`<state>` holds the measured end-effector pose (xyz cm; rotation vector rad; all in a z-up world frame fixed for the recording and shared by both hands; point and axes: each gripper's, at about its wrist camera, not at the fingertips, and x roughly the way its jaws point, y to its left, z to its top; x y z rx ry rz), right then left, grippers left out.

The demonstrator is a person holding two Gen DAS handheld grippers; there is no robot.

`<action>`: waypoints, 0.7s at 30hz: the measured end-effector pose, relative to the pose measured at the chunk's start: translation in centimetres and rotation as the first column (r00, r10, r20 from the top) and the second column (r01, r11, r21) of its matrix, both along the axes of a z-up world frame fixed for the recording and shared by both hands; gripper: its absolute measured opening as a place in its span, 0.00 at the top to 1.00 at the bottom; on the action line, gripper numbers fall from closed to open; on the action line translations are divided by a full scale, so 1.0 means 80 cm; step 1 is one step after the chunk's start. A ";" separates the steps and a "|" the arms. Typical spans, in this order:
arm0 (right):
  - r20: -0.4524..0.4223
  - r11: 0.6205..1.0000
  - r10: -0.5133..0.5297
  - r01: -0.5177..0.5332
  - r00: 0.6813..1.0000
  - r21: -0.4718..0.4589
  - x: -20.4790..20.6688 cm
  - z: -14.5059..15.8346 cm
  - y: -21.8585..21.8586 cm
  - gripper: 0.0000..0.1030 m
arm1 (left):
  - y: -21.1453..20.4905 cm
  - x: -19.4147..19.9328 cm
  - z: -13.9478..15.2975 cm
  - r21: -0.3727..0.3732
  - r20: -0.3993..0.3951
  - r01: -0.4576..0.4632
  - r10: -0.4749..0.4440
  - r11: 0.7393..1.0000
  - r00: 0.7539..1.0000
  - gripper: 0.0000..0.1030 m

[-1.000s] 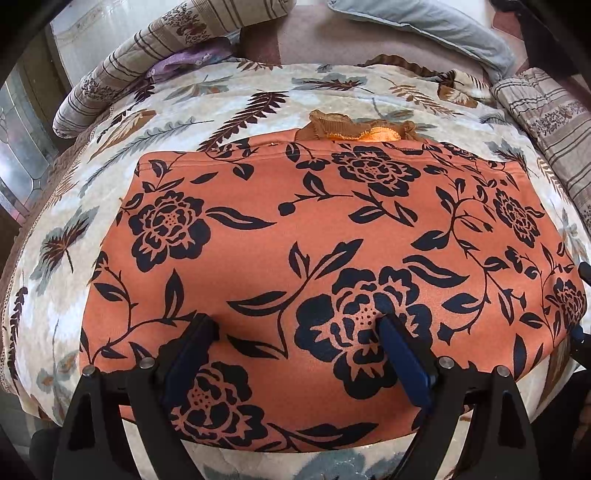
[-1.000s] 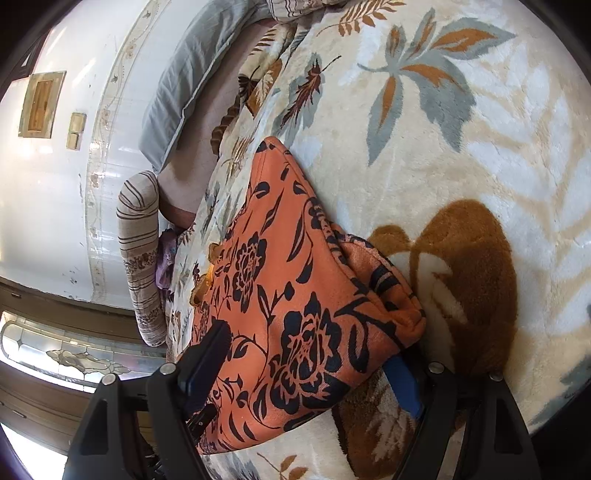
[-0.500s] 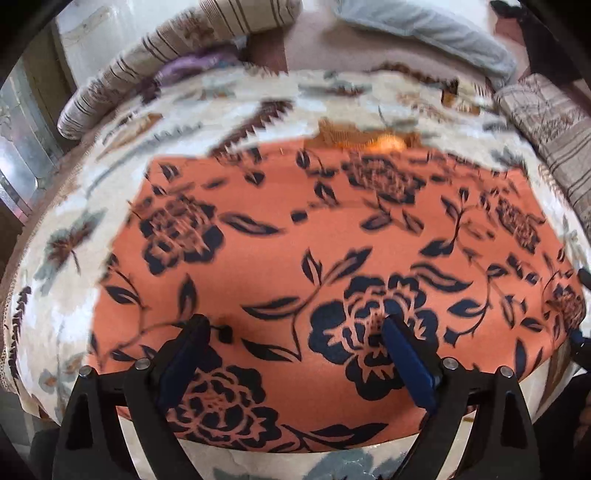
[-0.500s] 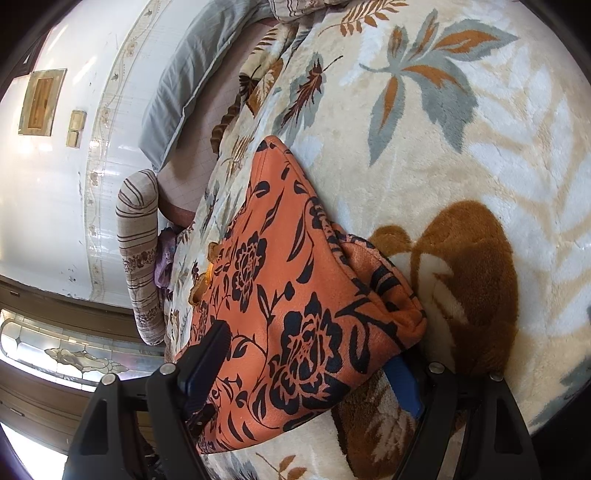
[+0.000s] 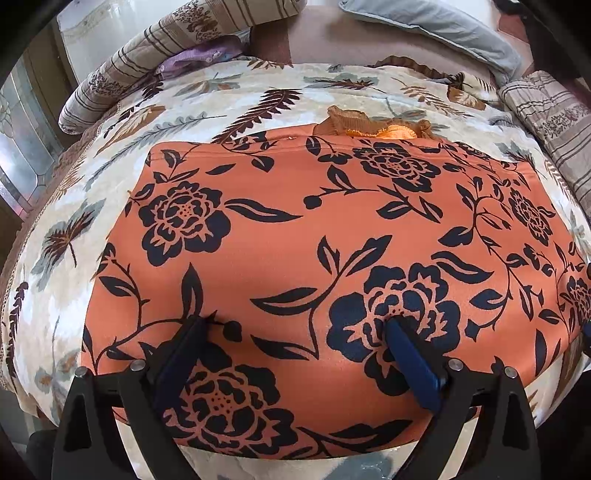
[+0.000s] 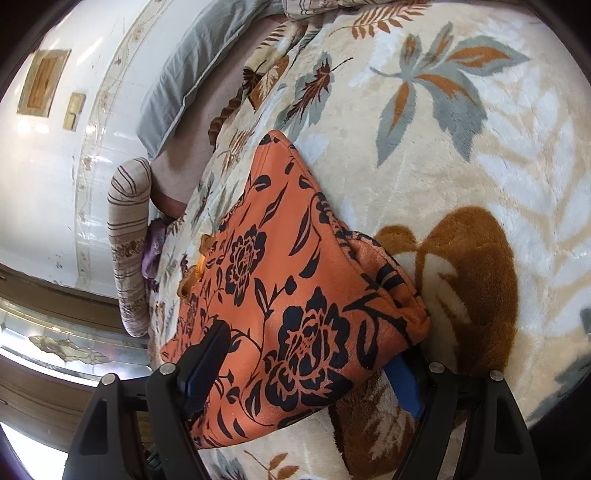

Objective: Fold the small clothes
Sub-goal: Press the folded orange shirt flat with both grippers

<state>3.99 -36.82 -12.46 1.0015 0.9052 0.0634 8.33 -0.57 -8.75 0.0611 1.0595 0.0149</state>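
1. The orange garment (image 5: 295,236), a smooth cloth printed with dark navy flowers and leaves, lay flat as a broad rounded rectangle on the blanket (image 5: 92,206); in the right wrist view (image 6: 280,295) its near corner showed several stacked layers with a puffed folded edge.
2. 1 smaller crumpled tan-and-orange piece of cloth (image 5: 369,123) peeked out at the garment's far edge, touching it.
3. The left gripper (image 5: 299,328) had its 2 fingers spread wide, both blue pads resting on top of the garment near its front edge, gripping nothing.
4. The right gripper (image 6: 306,354) straddled the garment's corner: 1 finger lay on top of the cloth and the other sat beneath the layered edge against the blanket. The jaws stood wide, and whether they pinched the cloth could not be told.
5. The blanket was plush and cream, patterned with grey, brown and rust leaves.
6. 2 striped bolsters (image 5: 155,59) (image 5: 546,122) flanked the bed's far end, with 1 grey pillow (image 5: 436,29) between them and 1 purple cloth (image 5: 195,57) beside the left bolster.
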 end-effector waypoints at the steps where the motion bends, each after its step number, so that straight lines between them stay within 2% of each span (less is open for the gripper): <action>1: -0.003 1.000 0.003 -0.003 1.000 -0.007 0.001 0.000 0.000 0.20 | -0.001 -0.001 -0.001 -0.003 0.001 -0.001 0.001 1.000 1.000 0.05; 7: -0.032 0.999 0.009 -0.010 0.999 -0.035 0.000 0.008 0.004 0.20 | 0.003 -0.003 0.001 -0.013 0.006 0.008 -0.008 1.000 1.000 0.05; 11: -0.020 0.999 0.010 -0.011 1.000 -0.052 -0.006 0.017 0.007 0.20 | 0.004 -0.006 0.007 -0.017 0.012 0.011 -0.011 1.000 1.000 0.05; 21: -0.046 0.996 0.025 -0.029 0.999 -0.079 -0.001 0.009 0.013 0.20 | 0.006 -0.003 0.003 -0.023 0.014 0.015 -0.015 1.000 1.000 0.05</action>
